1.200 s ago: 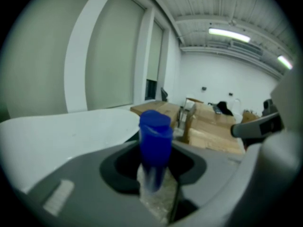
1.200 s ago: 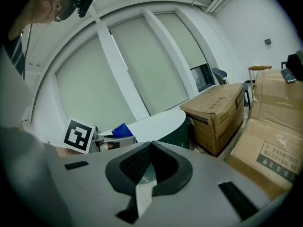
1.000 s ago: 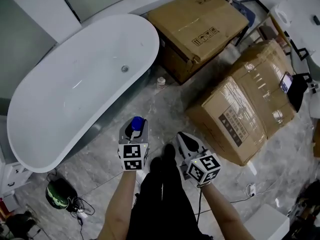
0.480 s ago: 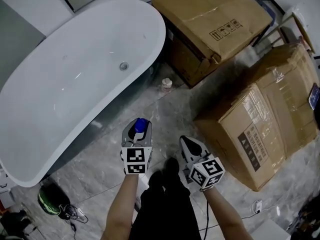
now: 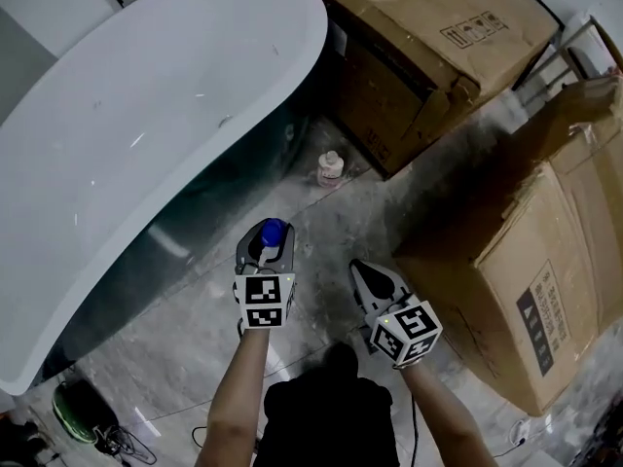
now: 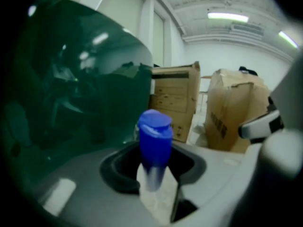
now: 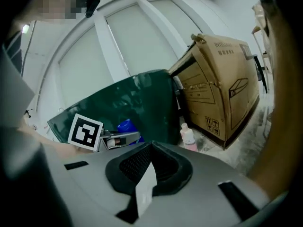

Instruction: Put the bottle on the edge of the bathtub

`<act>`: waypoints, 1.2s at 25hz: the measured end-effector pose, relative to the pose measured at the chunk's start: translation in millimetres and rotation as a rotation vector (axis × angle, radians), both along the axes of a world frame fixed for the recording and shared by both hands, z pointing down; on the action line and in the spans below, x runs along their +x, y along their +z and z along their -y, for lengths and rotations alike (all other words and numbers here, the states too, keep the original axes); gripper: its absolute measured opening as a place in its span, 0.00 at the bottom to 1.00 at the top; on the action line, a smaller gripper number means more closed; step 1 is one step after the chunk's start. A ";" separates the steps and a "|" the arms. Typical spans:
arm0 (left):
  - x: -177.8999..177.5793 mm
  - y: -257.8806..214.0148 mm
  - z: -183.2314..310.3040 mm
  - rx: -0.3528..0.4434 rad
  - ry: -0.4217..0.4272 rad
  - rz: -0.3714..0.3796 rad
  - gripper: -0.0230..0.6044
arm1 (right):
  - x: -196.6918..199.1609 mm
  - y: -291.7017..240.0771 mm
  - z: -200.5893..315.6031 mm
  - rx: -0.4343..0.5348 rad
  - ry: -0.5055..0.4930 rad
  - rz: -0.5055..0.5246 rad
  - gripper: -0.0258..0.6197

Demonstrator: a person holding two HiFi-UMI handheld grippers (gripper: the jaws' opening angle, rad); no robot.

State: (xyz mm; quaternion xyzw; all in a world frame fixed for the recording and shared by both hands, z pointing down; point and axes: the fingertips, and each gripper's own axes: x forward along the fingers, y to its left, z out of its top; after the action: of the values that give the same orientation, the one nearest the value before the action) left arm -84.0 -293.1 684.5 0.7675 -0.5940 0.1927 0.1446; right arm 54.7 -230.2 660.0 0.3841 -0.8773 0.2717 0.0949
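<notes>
1. Low in the middle of the head view, the left hand-held gripper (image 5: 265,249) is squeezing the bottle (image 5: 273,231). The bottle has a blue cap and stands up between the jaws.
2. Just beside it, at 3 o'clock, the right hand-held gripper (image 5: 368,276) has its jaws pressed together with nothing inside.
3. The bottle is over the grey floor (image 5: 185,348), near the dark green outside of the bathtub (image 5: 146,134), not on its edge yet.
4. The bathtub is white inside and fills the 10 o'clock side.
5. A small pink bottle (image 5: 331,169) stands on the floor at 1 o'clock, next to the bathtub.
6. One cardboard box (image 5: 428,27) sits farther off at 1 o'clock, and a second cardboard box (image 5: 545,251) sits at 3 o'clock.
</notes>
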 end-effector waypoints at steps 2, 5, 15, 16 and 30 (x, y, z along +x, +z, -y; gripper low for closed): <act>-4.6 26.6 10.5 0.013 -0.009 0.004 0.29 | -1.1 25.5 10.0 0.016 -0.007 0.001 0.04; -12.5 65.0 24.9 0.021 -0.019 0.013 0.29 | -4.5 61.0 23.6 0.035 -0.022 0.003 0.04; -33.1 153.8 63.3 0.028 -0.053 0.032 0.29 | -15.0 139.0 56.4 0.061 -0.052 0.004 0.04; -35.1 159.1 66.8 0.027 -0.055 0.031 0.29 | -16.1 143.4 57.4 0.059 -0.053 0.004 0.04; -38.4 184.1 88.3 0.043 -0.080 0.022 0.29 | -28.9 164.9 49.9 0.055 -0.080 -0.012 0.04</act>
State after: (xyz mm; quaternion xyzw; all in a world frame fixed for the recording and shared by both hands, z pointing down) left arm -122.4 -381.4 868.6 0.7439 -0.6298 0.1824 0.1293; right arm 25.8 -280.1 825.0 0.3529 -0.8984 0.2414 0.1002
